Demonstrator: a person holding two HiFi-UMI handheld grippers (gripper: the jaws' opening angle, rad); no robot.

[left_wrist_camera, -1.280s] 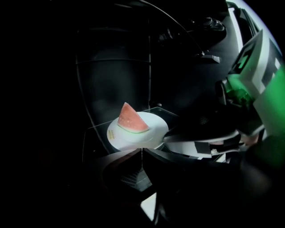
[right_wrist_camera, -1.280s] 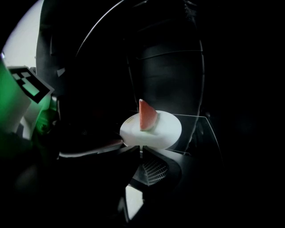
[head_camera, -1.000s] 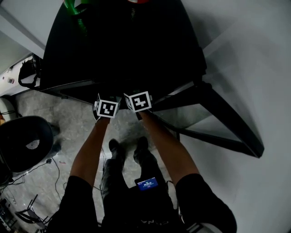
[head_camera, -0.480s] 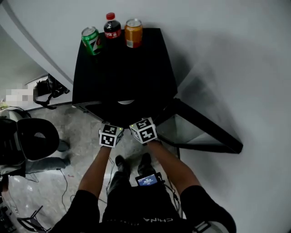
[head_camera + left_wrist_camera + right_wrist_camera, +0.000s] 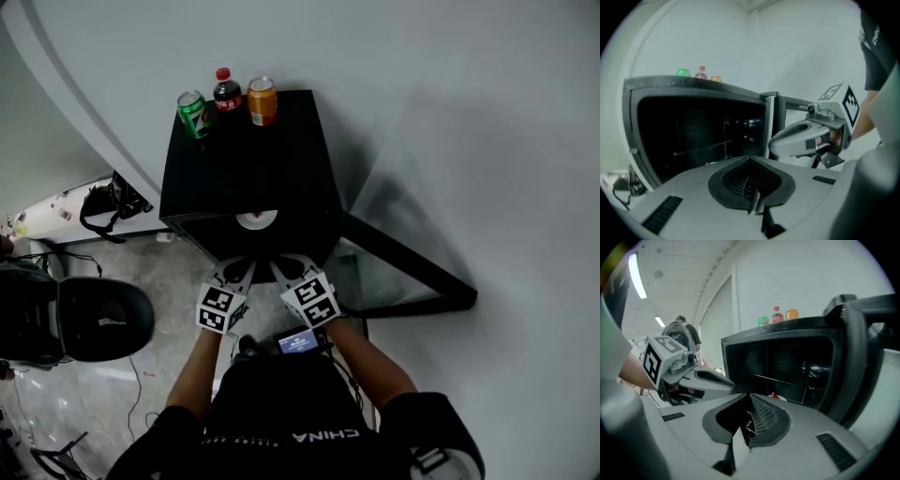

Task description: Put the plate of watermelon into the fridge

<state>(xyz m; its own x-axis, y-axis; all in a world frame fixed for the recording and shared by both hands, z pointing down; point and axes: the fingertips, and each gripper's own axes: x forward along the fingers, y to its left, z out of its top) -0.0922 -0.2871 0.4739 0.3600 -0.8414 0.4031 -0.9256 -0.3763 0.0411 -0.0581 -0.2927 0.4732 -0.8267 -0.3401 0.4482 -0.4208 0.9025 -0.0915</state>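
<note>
The white plate with red watermelon [image 5: 256, 220] lies on a shelf inside the open black mini fridge [image 5: 248, 159]; in the right gripper view the plate [image 5: 778, 397] shows just past my jaws. Both grippers hover side by side in front of the fridge opening, clear of the plate. My left gripper [image 5: 242, 272] is shut with nothing in it, jaws meeting at their tips [image 5: 750, 159]. My right gripper [image 5: 283, 269] is likewise shut and empty [image 5: 749, 397]. Each gripper appears in the other's view: the right one [image 5: 811, 136], the left one [image 5: 689, 376].
The glass fridge door [image 5: 403, 272] stands swung open to the right. A green can [image 5: 192, 112], a cola bottle [image 5: 225, 91] and an orange can [image 5: 262, 100] stand on the fridge top. A black chair [image 5: 94, 319] and a black bag [image 5: 108, 202] sit at the left on the floor.
Both grippers have drawn back out of the fridge toward the person. The view has pulled back, so the fridge top with its drinks and the plate on the shelf now show.
</note>
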